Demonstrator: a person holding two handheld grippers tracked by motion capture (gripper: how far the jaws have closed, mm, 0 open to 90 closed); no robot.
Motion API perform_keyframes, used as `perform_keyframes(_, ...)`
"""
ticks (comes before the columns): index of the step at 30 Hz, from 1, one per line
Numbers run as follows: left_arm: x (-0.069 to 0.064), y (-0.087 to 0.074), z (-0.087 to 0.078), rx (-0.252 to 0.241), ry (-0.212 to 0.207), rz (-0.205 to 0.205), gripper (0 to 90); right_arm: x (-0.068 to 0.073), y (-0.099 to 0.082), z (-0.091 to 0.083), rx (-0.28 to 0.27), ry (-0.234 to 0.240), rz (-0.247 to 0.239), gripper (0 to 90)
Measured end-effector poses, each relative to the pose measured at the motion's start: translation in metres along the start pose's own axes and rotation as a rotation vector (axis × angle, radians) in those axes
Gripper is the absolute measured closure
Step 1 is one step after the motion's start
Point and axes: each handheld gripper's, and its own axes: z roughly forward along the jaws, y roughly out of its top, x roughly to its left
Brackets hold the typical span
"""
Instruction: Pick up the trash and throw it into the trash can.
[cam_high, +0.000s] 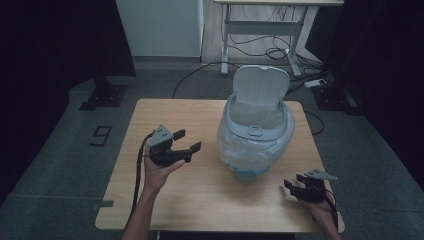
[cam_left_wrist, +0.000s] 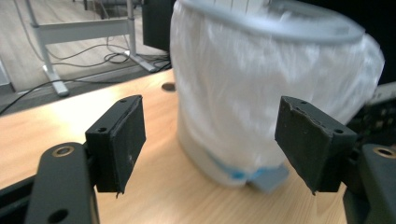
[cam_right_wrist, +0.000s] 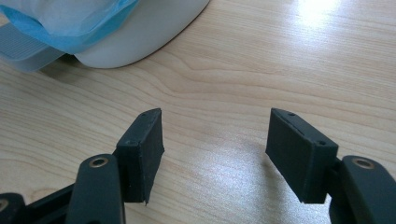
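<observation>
Left gripper (cam_high: 187, 140) hovered with jaws apart and empty, aimed at the lined waste bin (cam_high: 256, 134) just to its right on the wooden table (cam_high: 170, 112). Bin stood upright at table centre-right, lid (cam_high: 261, 86) raised, bag (cam_left_wrist: 243, 93) draped over its sides. Right gripper (cam_high: 295, 182), also released and empty, sat low near the front edge, the bin up-left of it; left seemed nearer.
</observation>
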Motion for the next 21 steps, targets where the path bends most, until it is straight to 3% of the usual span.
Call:
perform_keyframes(4,0.000,-0.026,-0.009,0.029,0.013,-0.003,24.5,0.000,0.000,0.001,0.004,-0.001,0.000,35.9)
perform_keyframes(10,0.003,-0.061,-0.009,0.066,0.013,-0.046,25.1,0.001,-0.001,0.002,0.015,0.000,-0.005,35.8)
perform_keyframes(12,0.005,-0.068,-0.005,0.102,0.024,-0.044,24.9,0.001,-0.001,0.003,0.021,0.005,-0.011,35.5)
perform_keyframes(16,0.008,-0.079,-0.001,0.129,0.047,-0.062,25.2,0.001,-0.001,0.004,0.028,0.005,-0.020,35.4)
perform_keyframes(21,0.008,-0.083,0.001,0.133,0.049,-0.077,25.1,0.000,0.000,0.004,0.027,0.010,-0.015,34.6)
